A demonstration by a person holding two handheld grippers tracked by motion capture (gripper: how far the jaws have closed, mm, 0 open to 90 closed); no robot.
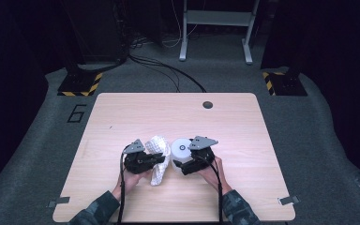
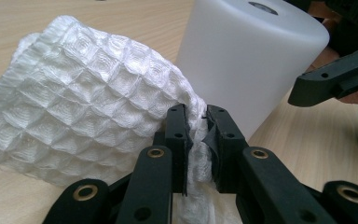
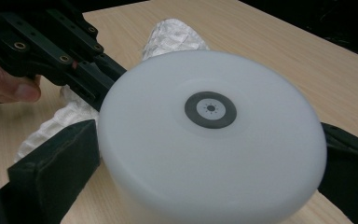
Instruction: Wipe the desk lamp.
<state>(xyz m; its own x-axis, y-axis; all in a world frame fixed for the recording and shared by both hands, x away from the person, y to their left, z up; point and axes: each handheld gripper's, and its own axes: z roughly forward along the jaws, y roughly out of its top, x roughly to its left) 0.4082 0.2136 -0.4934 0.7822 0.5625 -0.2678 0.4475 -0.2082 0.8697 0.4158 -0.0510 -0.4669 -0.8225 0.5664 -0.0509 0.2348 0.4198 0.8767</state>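
A white waffle-weave cloth [image 1: 157,157] lies crumpled on the wooden table near its front. My left gripper [image 1: 161,159] is shut on it. In the left gripper view the jaws [image 2: 196,121] pinch a fold of the cloth [image 2: 74,107], and the rest bulges out to the left. Right beside the cloth stands a white cylinder [image 1: 182,150] with a dark round mark on its top. My right gripper [image 1: 180,161] has a jaw on each side of it, spread wide. In the right gripper view the cylinder [image 3: 209,154] sits between the two black jaws, with no clear press on its wall.
The table [image 1: 122,117] has a small round hole [image 1: 207,104] near its far edge. Both hands rest close together at the front centre. Bare wood lies to the left, right and behind. Grey floor, cables and a metal stand surround the table.
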